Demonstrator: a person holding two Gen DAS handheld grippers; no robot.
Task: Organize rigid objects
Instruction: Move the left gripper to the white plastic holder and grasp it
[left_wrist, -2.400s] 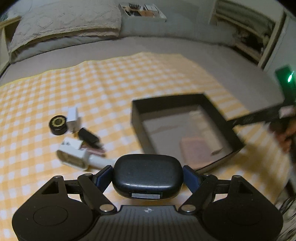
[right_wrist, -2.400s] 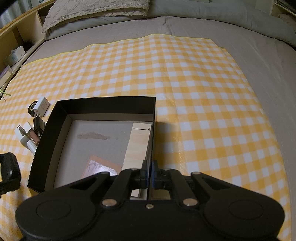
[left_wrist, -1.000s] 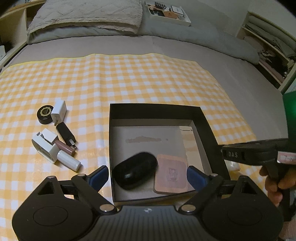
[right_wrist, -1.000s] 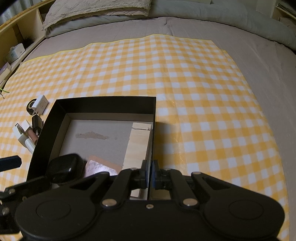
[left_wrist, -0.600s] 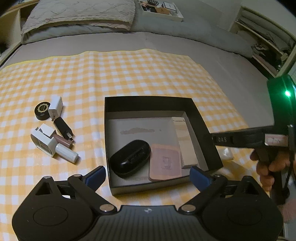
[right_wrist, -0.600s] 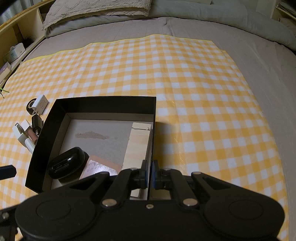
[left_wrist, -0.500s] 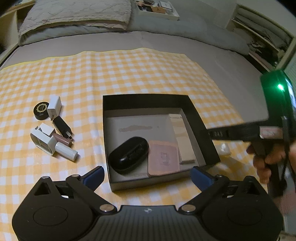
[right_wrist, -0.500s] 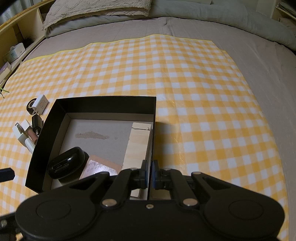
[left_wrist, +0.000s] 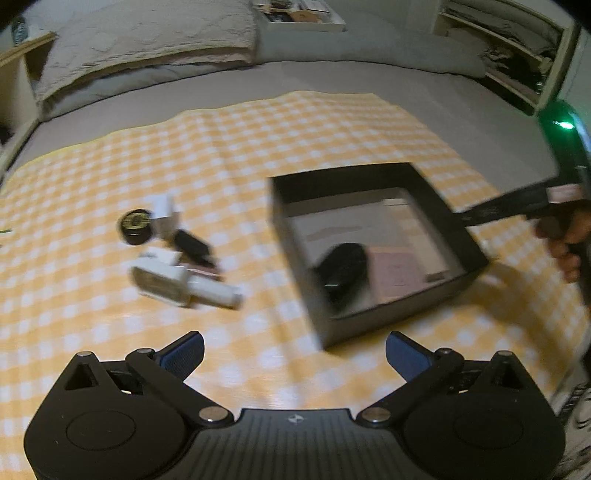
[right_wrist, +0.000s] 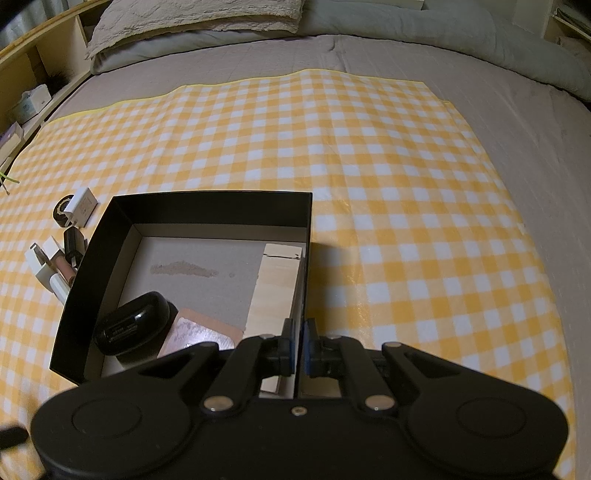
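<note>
We have released the black case into the box; left gripper jaws have just been opening and stand empty, clear of the box; right gripper pinches the box wall; loose items remain beside the box.

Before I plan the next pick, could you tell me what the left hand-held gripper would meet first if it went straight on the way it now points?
Probably the bare checked cloth: the open left hand-held gripper aims between the white items and the black box. Blur leaves depth uncertain.

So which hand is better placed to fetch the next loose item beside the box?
Left. The left gripper is open and empty, its jaws just having opened, facing the loose items on the cloth. The right gripper is shut on the black box wall, steadying it.
</note>
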